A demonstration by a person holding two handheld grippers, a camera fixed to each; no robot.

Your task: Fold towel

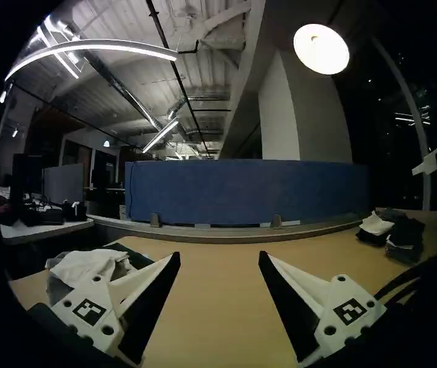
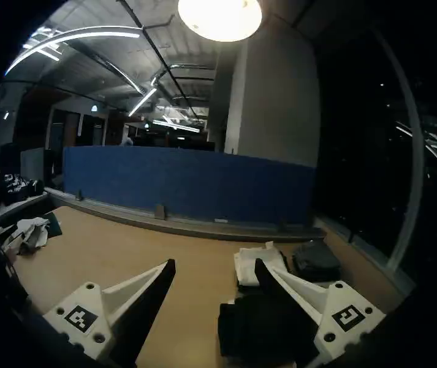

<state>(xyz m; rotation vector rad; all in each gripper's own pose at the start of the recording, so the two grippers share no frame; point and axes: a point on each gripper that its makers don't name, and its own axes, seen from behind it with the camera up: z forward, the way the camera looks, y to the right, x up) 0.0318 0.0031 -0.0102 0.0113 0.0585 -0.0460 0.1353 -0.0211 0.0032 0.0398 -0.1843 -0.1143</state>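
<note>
A heap of loose white and dark towels (image 1: 86, 265) lies at the left end of the wooden table (image 1: 218, 270), just beyond my left gripper's left finger. My left gripper (image 1: 219, 264) is open above the bare tabletop with nothing between its fingers. The same heap (image 2: 29, 235) sits far left in the right gripper view. My right gripper (image 2: 214, 270) is open too, hovering over the table. A folded dark towel (image 2: 261, 328) lies under its right finger, with a folded white towel (image 2: 250, 265) and a folded grey one (image 2: 316, 260) beyond.
Folded towels stacked in piles (image 1: 393, 233) sit at the table's right end. A blue divider panel (image 1: 243, 191) runs along the table's far edge. A neighbouring desk (image 1: 40, 230) with dark equipment stands at the left. A window wall (image 2: 396, 202) borders the right side.
</note>
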